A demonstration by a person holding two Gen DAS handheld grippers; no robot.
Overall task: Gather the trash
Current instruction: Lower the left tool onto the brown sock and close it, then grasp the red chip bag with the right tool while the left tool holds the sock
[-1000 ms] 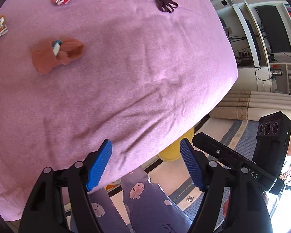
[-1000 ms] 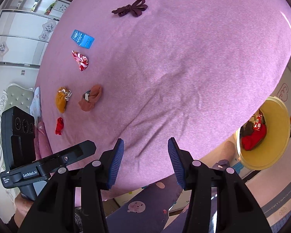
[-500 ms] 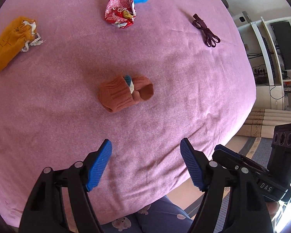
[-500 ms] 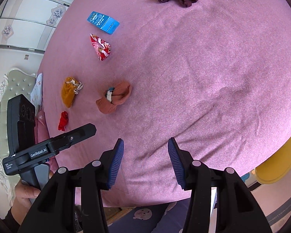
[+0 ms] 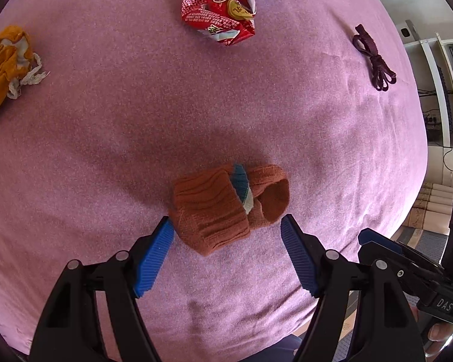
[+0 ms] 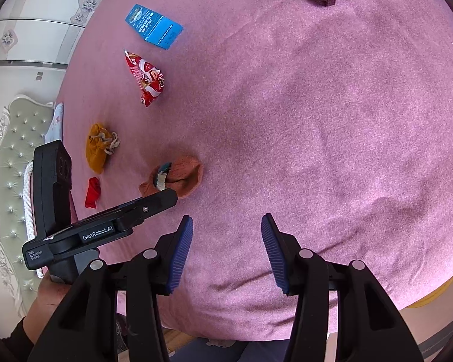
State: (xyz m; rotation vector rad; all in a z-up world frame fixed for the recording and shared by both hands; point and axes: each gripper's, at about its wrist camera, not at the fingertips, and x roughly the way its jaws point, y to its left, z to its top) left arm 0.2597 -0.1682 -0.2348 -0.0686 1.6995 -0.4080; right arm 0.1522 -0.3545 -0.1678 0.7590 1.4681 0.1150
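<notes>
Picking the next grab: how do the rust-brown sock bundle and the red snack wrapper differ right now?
The rust-brown sock bundle is soft knit, rolled, with a teal and white bit tucked in; the red snack wrapper is shiny, crumpled and printed. The bundle sits between the open left tool's tips; the wrapper lies farther off. Both rest on the pink cover.

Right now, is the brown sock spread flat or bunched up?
Bunched up: the brown sock is rolled into a lump, its cuff gaping open, on the pink cover.

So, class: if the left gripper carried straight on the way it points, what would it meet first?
Probably the rolled brown sock on the pink bedspread: it lies just ahead of the open left gripper, between the fingertips' line. How much height remains is unclear.
</notes>
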